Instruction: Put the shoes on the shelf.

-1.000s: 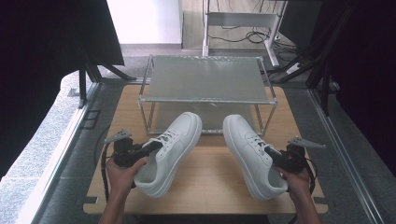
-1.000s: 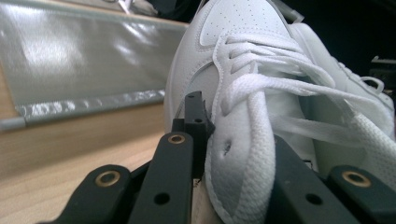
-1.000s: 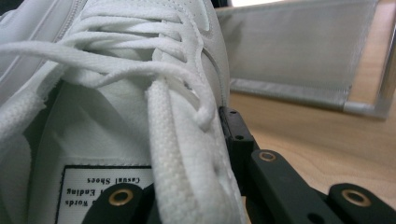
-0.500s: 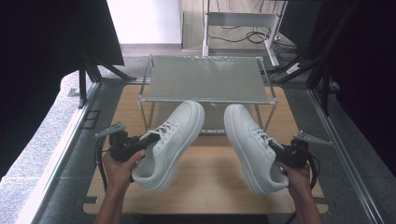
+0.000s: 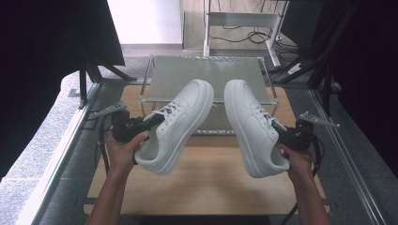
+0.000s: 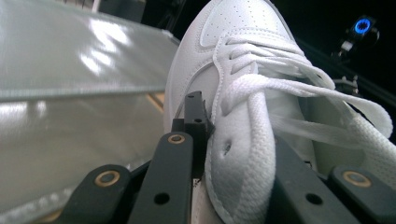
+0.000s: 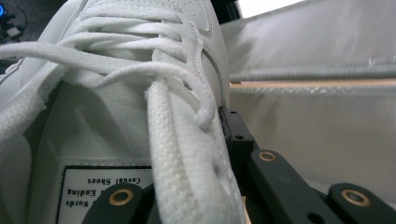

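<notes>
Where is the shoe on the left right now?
In the high view the left white shoe is held up off the wooden table by the left tongs, its toe toward the mesh rack, beside the other shoe.

White shoes, black grippers, pale wood.

Left shoe (image 5: 176, 124) and right shoe (image 5: 253, 126) all white, laces (image 6: 280, 88) white too; toe beyond the left gripper (image 5: 152, 123) dotted with small perforations. Black jaws on both, brass-coloured rivets. White tongue label (image 7: 105, 186) with black lettering by the right gripper (image 5: 281, 133). Table (image 5: 211, 178) light wood; rack (image 5: 206, 75) ahead grey, translucent.
</notes>
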Available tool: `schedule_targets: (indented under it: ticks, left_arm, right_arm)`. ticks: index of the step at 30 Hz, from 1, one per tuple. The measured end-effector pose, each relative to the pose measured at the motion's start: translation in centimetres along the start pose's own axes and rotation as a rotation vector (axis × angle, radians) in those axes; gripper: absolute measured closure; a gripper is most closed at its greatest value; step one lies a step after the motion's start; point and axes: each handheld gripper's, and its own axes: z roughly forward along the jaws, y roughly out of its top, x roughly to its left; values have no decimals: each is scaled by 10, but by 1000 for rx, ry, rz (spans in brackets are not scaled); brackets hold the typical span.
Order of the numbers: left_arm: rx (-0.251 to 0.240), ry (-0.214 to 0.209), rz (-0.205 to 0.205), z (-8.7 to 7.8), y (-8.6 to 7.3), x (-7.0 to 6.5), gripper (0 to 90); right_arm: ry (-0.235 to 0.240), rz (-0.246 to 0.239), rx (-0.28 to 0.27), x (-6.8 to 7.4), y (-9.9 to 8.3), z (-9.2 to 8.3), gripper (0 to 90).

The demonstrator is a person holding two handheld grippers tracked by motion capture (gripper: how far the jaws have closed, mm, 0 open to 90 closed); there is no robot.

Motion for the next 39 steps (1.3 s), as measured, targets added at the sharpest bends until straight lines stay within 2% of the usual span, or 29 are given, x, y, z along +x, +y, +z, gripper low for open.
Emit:
schedule_targets:
  ticks: [6, 9, 16, 23, 27, 32, 39]
  left_arm:
    - [-11, 20, 31, 16, 26, -2, 823]
    - [-19, 10, 25, 24, 37, -1, 823]
    - [-16, 9, 31, 40, 54, -6, 822]
    - [0, 7, 19, 51, 65, -5, 822]
    - [3, 23, 17, 56, 67, -3, 822]
    - [9, 48, 9, 63, 68, 2, 822]
    - [8, 87, -12, 74, 81, 10, 822]
  right_arm:
    - [-5, 3, -34, 2, 25, 7, 869]
    - [-9, -3, -39, 3, 43, 12, 868]
    - [-26, 6, -45, 0, 63, 19, 868]
    - [-49, 39, -57, -4, 73, 26, 868]
    - [-64, 59, -53, -6, 75, 30, 868]
    - [-93, 59, -40, -10, 79, 36, 868]
    - [-133, 84, -30, -17, 91, 47, 868]
